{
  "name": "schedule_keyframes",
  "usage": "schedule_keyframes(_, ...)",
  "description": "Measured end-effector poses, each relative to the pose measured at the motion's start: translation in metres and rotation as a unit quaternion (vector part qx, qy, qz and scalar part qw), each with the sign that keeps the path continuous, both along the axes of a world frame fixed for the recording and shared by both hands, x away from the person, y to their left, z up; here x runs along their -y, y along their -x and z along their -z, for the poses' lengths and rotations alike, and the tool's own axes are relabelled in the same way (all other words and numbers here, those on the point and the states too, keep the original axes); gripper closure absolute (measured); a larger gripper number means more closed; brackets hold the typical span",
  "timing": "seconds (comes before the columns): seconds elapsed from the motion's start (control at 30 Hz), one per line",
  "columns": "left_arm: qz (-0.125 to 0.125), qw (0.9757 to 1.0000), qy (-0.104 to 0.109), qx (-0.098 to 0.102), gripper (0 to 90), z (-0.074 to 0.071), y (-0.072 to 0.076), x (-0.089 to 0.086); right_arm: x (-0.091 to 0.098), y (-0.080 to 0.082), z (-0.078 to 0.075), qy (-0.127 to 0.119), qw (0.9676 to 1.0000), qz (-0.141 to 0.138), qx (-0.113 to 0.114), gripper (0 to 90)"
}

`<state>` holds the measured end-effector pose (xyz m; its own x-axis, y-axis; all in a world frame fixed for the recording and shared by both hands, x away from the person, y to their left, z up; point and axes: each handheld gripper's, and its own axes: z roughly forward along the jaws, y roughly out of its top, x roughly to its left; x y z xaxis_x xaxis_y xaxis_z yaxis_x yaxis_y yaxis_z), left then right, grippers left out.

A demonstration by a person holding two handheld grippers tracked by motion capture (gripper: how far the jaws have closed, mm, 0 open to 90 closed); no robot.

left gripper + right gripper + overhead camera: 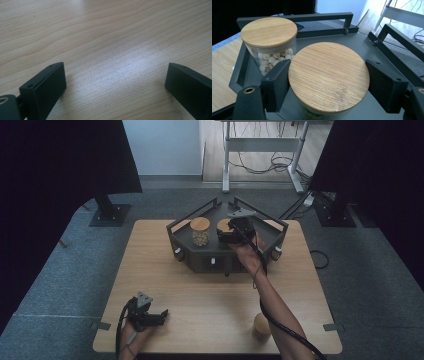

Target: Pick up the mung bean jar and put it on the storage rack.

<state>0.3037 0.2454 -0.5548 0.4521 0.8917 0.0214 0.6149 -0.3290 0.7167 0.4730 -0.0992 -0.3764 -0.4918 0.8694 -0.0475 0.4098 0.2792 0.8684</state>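
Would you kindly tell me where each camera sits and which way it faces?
High view: above the person's side, looking forward and down on the light wooden table; both forearms show.
Left gripper view: on the left gripper, facing bare tabletop between spread jaws.
Right gripper view: on the right gripper, jaws clamping a round bamboo jar lid.
Shared: high and right views show the dark grey tray and nut-filled glass jar.

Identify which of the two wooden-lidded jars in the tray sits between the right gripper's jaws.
The nearer jar, with the right gripper closed around its lid. The other jar, showing pale balls inside, stands free behind it in the tray.
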Motion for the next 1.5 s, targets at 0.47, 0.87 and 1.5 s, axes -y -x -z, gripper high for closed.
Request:
schedule_keyframes(0.47,0.0,1.0,-0.001,0.0,3.2,0.0,0.0,0.0,0.003,-0.003,0.007,-0.018,0.9998,0.006,-0.001,23.2)
schedule_keyframes(0.87,0.0,1.0,-0.001,0.0,3.2,0.0,0.0,0.0,0.005,-0.003,0.008,-0.019,0.9998,0.0,0.0,22.8)
schedule_keyframes(1.5,0.001,1.0,-0.001,-0.001,3.2,0.0,0.0,0.0,0.012,-0.002,0.007,-0.031,0.9993,-0.019,0.012,6.0)
